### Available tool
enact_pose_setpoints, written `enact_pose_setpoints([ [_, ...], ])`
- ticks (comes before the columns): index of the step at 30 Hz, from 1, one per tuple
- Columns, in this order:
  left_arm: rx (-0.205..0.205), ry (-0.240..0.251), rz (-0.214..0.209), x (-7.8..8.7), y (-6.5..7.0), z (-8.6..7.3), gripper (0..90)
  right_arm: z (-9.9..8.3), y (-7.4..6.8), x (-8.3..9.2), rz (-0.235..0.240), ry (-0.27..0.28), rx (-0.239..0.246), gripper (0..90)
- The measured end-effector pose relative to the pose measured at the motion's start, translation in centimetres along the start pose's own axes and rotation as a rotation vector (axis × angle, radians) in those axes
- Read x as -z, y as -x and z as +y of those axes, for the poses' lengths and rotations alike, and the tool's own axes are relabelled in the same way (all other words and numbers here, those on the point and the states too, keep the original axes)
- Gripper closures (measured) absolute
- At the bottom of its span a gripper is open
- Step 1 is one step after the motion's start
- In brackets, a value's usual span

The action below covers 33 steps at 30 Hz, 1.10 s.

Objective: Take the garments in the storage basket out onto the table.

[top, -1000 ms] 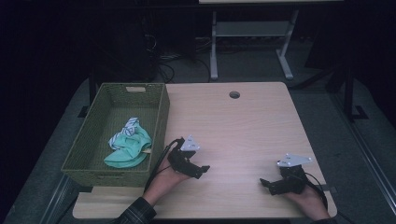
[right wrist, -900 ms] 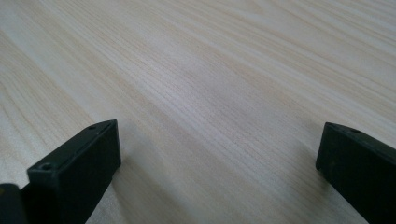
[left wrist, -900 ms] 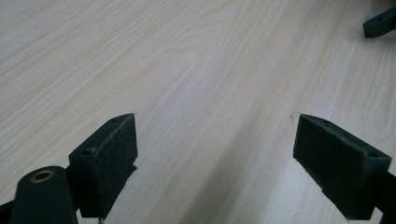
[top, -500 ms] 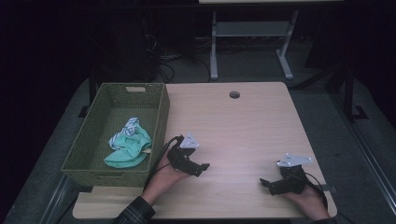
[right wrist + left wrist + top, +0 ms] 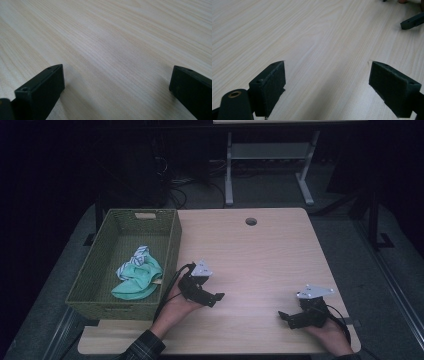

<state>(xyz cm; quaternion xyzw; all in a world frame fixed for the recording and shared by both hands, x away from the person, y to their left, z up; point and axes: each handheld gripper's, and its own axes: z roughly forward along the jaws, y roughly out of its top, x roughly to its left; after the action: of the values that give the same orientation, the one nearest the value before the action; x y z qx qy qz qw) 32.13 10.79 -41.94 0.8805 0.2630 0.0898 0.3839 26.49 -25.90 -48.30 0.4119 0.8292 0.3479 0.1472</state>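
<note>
Left gripper point(image 5: 212, 296): position on the counter point(image 5: 260, 255) shifted a little toward the person's edge and away from the basket's point(image 5: 172, 237) far end since a second ago; hand beneath it drawn slightly back; jaws now pointing toward the right gripper; spread of jaws wide, as seen in the left gripper view.

Right gripper point(image 5: 287, 317): shifted marginally toward the near edge of the counter; jaws set wide apart over bare wood.
</note>
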Motion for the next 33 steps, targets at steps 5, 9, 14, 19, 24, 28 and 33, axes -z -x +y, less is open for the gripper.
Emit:
enact_pose_setpoints([
  [5,0.001,0.007,-0.002,0.2,0.0,0.2,13.2,0.0,0.0,0.0,0.0,0.0,-0.001,0.0],
  [9,0.004,0.012,0.0,0.6,0.0,0.5,13.2,0.0,0.0,0.0,0.0,0.0,0.0,0.0],
  [14,0.004,0.021,-0.001,0.7,-0.1,0.7,13.4,0.0,0.0,0.0,-0.001,0.0,-0.001,0.0],
  [19,0.007,0.021,-0.001,0.9,-0.2,1.0,13.3,0.0,0.0,0.0,-0.002,0.0,-0.001,0.0],
  [24,0.003,0.014,-0.006,1.0,-0.2,1.2,13.4,0.0,0.0,0.0,-0.001,0.001,-0.002,0.0],
  [28,-0.001,0.015,-0.009,1.2,-0.3,1.4,13.4,0.0,0.0,0.0,-0.001,0.0,-0.001,0.0],
  [33,-0.006,0.023,-0.013,1.6,-0.3,1.8,13.4,0.0,0.0,0.0,0.0,0.0,-0.001,0.0],
])
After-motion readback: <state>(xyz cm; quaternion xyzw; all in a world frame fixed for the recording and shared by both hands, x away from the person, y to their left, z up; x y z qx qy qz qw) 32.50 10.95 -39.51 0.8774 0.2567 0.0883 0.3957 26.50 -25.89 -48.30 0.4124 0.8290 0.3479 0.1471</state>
